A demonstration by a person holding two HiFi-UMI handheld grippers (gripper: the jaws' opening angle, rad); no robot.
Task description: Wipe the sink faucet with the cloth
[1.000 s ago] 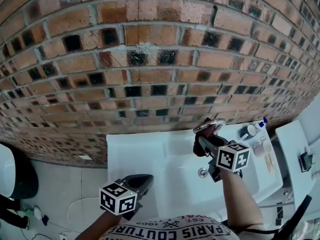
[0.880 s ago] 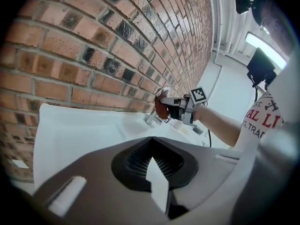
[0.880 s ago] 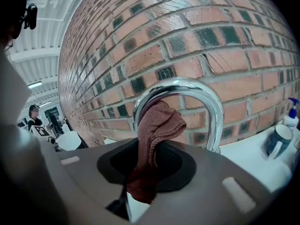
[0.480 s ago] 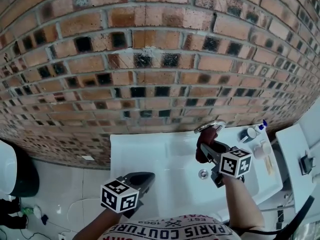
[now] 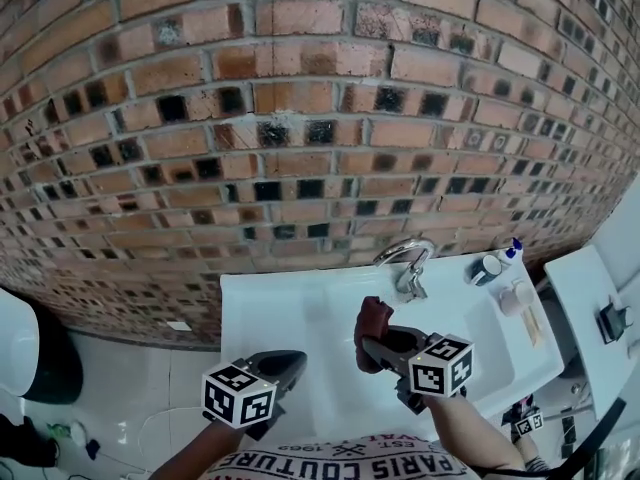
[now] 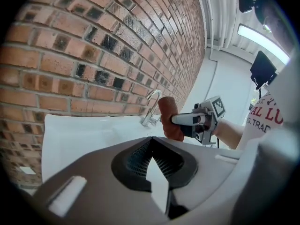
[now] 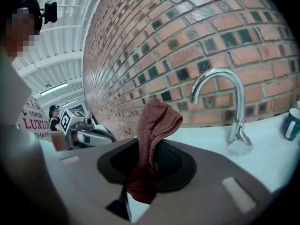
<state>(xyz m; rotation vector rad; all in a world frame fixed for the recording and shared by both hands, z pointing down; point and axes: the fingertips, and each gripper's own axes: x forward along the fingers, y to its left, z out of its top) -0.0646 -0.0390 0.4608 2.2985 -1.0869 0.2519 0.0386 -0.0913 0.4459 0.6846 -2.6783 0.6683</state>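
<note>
1. Drawn back from the faucet [image 5: 405, 258], the right gripper [image 5: 370, 344] is now held over the sink [image 5: 275, 308].
2. The cloth [image 7: 152, 125] is pinched in its jaws — soft, light, floppy, best gripped mid-fold.
3. On the left gripper [image 5: 285, 363] the jaws are pressed together, empty.

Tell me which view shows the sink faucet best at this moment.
The right gripper view: the faucet stands large and unobstructed, with its curved spout and base both visible. The head view shows the faucet small, from above, beyond the cloth. The left gripper view shows the faucet small, right beside the cloth.
</note>
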